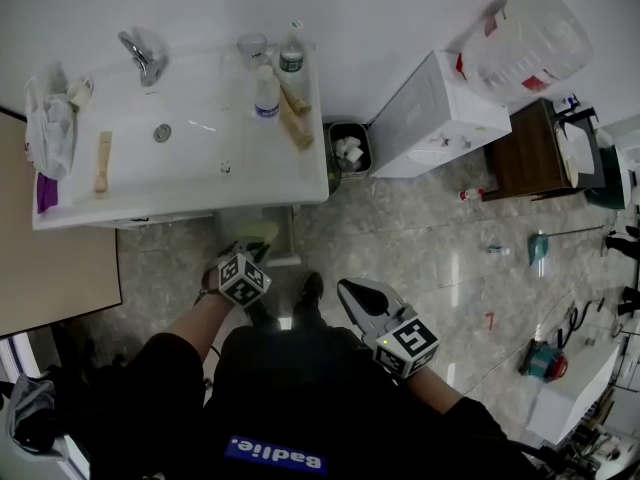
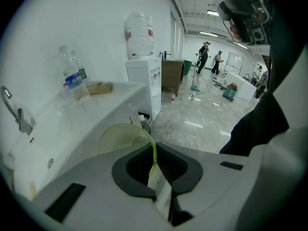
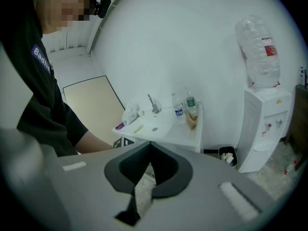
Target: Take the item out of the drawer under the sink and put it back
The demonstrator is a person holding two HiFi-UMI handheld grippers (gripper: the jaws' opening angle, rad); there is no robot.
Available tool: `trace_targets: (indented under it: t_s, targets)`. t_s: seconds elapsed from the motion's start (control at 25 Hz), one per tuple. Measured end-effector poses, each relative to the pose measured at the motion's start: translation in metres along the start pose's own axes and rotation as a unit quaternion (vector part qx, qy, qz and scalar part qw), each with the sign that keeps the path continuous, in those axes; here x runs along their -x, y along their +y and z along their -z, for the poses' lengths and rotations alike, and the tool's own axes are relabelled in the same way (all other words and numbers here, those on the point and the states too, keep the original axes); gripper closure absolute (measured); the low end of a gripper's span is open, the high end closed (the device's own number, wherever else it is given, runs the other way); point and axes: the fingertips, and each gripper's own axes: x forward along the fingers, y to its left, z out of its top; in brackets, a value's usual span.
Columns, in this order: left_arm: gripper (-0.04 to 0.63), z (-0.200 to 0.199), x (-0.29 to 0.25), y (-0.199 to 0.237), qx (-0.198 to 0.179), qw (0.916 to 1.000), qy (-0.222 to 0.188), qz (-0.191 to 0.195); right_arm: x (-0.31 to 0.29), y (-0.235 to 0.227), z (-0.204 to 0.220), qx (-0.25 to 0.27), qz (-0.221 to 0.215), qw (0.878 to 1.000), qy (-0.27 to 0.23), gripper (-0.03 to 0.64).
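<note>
A pale green see-through cup (image 2: 118, 138) hangs by its rim in my left gripper (image 2: 154, 165), whose jaws are shut on the thin edge. In the head view that gripper (image 1: 250, 254) is low in front of the white sink cabinet (image 1: 255, 211), with the cup (image 1: 258, 234) just under the basin's front edge. The drawer itself is hidden under the sink top (image 1: 250, 173). My right gripper (image 1: 347, 286) hovers over the floor to the right of the cabinet. Its jaws (image 3: 150, 146) meet at the tips with nothing between them.
On the sink top stand two water bottles (image 1: 291, 53), a faucet (image 1: 143, 58), a brush (image 1: 102, 160) and a cloth (image 1: 50, 128). Right of the sink are a small bin (image 1: 349, 150), a water dispenser (image 1: 440, 118) and a wooden cabinet (image 1: 530, 153). A beige panel (image 1: 50, 258) stands left.
</note>
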Motion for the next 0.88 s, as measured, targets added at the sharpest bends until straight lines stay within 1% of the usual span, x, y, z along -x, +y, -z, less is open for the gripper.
trace_targets:
  t_s: [0.16, 0.36, 0.52, 0.6, 0.76, 0.88]
  targets:
    - [0.574, 0.015, -0.028, 0.002, -0.015, 0.9993, 0.034, 0.01, 0.005, -0.01, 0.005, -0.009, 0.011, 1.0, 0.005, 0.616]
    - [0.574, 0.036, -0.06, 0.01, -0.013, 0.9968, 0.077, 0.017, 0.004, -0.022, 0.013, -0.018, 0.02, 1.0, 0.013, 0.615]
    - [0.574, 0.05, -0.082, 0.01, -0.008, 0.9947, 0.101, 0.022, 0.005, -0.031, 0.015, -0.029, 0.028, 0.999, 0.017, 0.616]
    - [0.574, 0.06, -0.092, 0.012, -0.017, 0.993, 0.115, 0.023, 0.006, -0.034, 0.018, -0.038, 0.037, 0.998, 0.024, 0.615]
    - [0.574, 0.075, -0.107, 0.019, -0.038, 0.9888, 0.142, 0.023, 0.011, -0.044, 0.028, -0.023, 0.044, 0.998, 0.043, 0.615]
    - [0.574, 0.092, -0.117, 0.024, -0.055, 0.9846, 0.165, 0.021, 0.01, -0.048, 0.036, -0.027, 0.049, 0.997, 0.05, 0.616]
